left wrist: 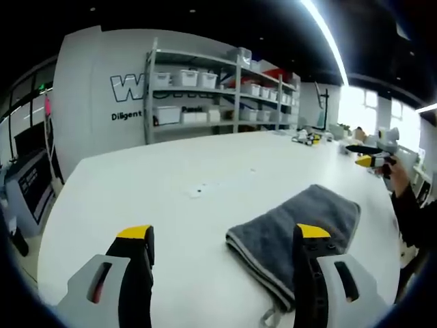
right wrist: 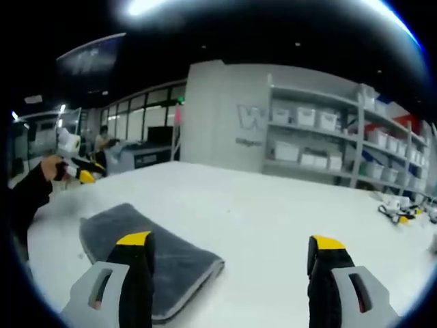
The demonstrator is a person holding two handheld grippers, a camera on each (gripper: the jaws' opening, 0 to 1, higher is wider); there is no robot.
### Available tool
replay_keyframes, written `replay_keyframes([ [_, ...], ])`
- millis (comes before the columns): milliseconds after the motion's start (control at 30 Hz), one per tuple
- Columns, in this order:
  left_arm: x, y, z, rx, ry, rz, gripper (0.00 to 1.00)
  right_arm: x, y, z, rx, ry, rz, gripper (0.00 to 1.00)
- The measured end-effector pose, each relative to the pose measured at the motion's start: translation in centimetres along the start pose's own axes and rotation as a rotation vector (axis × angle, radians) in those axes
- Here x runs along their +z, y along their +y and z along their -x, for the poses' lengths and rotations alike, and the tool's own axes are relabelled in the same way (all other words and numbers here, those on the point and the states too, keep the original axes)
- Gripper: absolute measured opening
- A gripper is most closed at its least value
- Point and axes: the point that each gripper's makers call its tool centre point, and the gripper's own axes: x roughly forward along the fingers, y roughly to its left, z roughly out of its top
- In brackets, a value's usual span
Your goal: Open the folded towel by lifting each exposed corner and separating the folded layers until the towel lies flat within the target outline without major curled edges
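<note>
A folded dark grey towel [left wrist: 273, 236] lies on the white table [left wrist: 171, 178], its folded edge facing the left gripper view. My left gripper [left wrist: 224, 236] hovers low over the table, open and holding nothing, with its right jaw in front of the towel's near corner. At the far right of that view, a hand in a dark sleeve holds my right gripper [left wrist: 369, 160] beyond the towel. In the right gripper view the towel [right wrist: 171, 253] lies at lower left, partly behind the left jaw. My right gripper [right wrist: 231, 240] is open and holds nothing. My left gripper [right wrist: 76, 171] appears small at the far left.
Metal shelves [left wrist: 218, 89] with white bins stand against the grey wall behind the table. Small yellow-and-black tools [left wrist: 307, 139] lie near the far table edge, as does a small cluster of such tools [right wrist: 396, 205]. Small marks [left wrist: 198, 191] dot the tabletop. A dark cabinet [left wrist: 31, 191] stands left of the table.
</note>
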Motion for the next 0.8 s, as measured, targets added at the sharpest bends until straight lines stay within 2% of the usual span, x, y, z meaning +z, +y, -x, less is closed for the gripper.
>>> replay_keyframes([
  [100,-0.3,-0.1,-0.2,-0.007,0.009,0.006,0.79,-0.4,0.2,0.0,0.012,0.010,0.003,0.87],
  [433,-1.4,-0.9,-1.6,-0.035,0.050,0.019,0.76,-1.4,0.3,-0.4,0.019,0.023,-0.023,0.85],
  [800,-4.7,-1.8,-2.6,-0.077,0.119,0.075,0.70,-3.6,1.1,-2.0,0.055,0.078,-0.055,0.83],
])
